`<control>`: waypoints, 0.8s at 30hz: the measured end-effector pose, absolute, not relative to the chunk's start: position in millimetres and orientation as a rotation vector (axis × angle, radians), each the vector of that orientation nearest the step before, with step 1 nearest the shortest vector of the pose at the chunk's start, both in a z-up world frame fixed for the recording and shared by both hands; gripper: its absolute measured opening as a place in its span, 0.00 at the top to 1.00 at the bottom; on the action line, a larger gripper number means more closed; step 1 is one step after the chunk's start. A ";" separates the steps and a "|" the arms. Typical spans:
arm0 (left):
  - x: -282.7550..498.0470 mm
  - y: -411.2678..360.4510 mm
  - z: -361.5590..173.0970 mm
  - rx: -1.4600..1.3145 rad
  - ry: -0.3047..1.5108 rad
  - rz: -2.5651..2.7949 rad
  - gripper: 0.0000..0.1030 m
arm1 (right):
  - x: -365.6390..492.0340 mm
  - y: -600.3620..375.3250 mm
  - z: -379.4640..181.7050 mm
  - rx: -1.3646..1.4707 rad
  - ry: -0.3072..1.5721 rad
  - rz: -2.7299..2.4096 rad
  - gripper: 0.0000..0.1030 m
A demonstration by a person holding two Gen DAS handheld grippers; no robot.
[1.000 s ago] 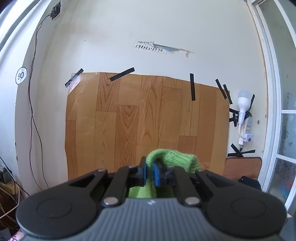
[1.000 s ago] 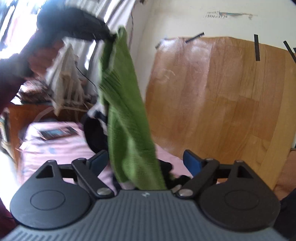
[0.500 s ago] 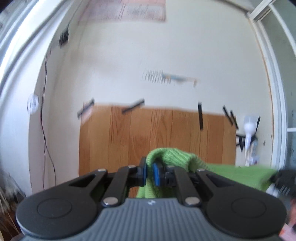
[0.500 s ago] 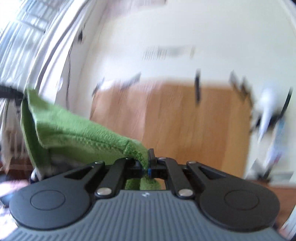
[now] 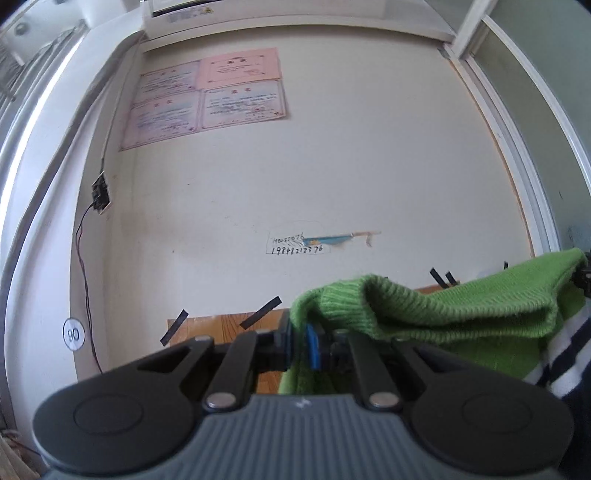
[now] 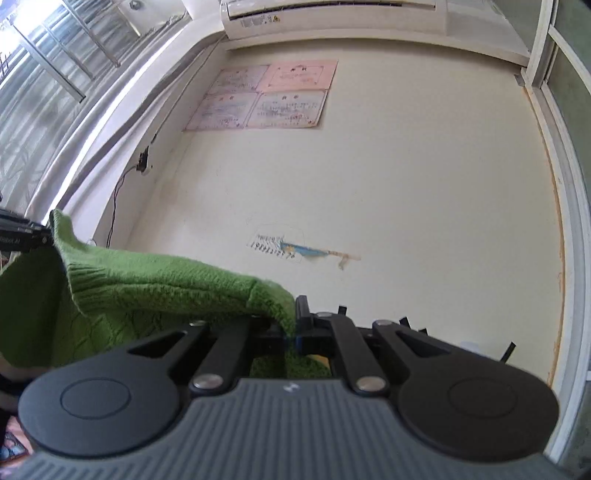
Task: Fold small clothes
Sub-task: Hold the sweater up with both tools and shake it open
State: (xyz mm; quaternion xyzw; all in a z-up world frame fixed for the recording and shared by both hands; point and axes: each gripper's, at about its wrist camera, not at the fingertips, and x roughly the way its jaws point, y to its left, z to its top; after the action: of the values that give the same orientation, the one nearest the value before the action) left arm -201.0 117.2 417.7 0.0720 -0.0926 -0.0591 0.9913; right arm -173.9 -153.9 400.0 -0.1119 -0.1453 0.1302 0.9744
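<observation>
- Green knit garment [image 5: 461, 310] is hanging stretched between the two grippers, up in the air in front of a cream wall [image 5: 332, 166].
- Its fabric is showing a bright lime colour, with a ribbed hem along the folded top edge and a looser knit pattern on the body below.
- In the left wrist view, the left gripper [image 5: 300, 341] is clamping one corner of the garment, the cloth bunching over its blue pads [image 5: 314, 343] and running off to the right.
- At the far right edge of that view, the garment's other corner is meeting a dark gripper tip; a white and navy striped piece [image 5: 565, 354] is showing beneath the green cloth.
- In the right wrist view, the right gripper [image 6: 295, 334] is pinching the ribbed corner [image 6: 273, 299], its jaws pressed together on the knit.
- From there the cloth is spreading left and sagging, reaching the other gripper at the left edge.
- Pink certificates [image 6: 269, 98] are hanging high on the wall, under an air conditioner [image 6: 332, 16].
</observation>
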 end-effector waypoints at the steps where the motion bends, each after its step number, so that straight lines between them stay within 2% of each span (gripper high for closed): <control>1: -199.0 113.4 414.3 0.158 -0.180 -0.114 0.92 | -169.4 -155.1 395.6 -0.220 -0.275 0.269 0.93; 6: -150.7 84.8 382.7 0.242 -0.091 -0.126 0.91 | -141.2 -171.0 347.8 -0.183 -0.118 0.289 0.93; 10: -65.1 51.8 320.3 0.283 0.079 -0.124 0.87 | -80.2 -183.6 285.7 -0.143 0.077 0.261 0.93; 13: 27.3 17.2 238.3 0.346 0.255 -0.078 0.81 | 11.8 -177.7 216.5 -0.130 0.265 0.191 0.86; 14: 55.6 8.0 204.4 0.377 0.333 -0.055 0.81 | 41.8 -177.2 187.0 -0.127 0.340 0.156 0.75; 16: 99.1 3.7 139.5 0.412 0.516 0.009 0.87 | 93.4 -184.2 126.6 -0.091 0.522 0.076 0.72; 18: 105.8 20.9 104.1 0.359 0.592 -0.023 0.86 | 101.0 -206.6 85.2 0.029 0.655 0.084 0.72; 21: 91.4 58.4 81.7 0.285 0.640 -0.065 0.83 | 64.5 -238.5 56.3 0.114 0.681 0.160 0.68; 23: 79.0 82.1 77.6 0.223 0.679 -0.114 0.73 | 38.0 -251.6 42.2 0.138 0.705 0.196 0.53; 24: 73.1 93.3 74.8 0.194 0.698 -0.135 0.62 | 31.8 -255.3 37.6 0.156 0.717 0.212 0.50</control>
State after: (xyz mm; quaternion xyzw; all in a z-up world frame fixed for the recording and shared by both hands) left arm 73.1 93.3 74.8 0.0946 0.3411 -0.0661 0.9329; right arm 31.8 -255.3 37.6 0.0761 0.3496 0.1037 0.9280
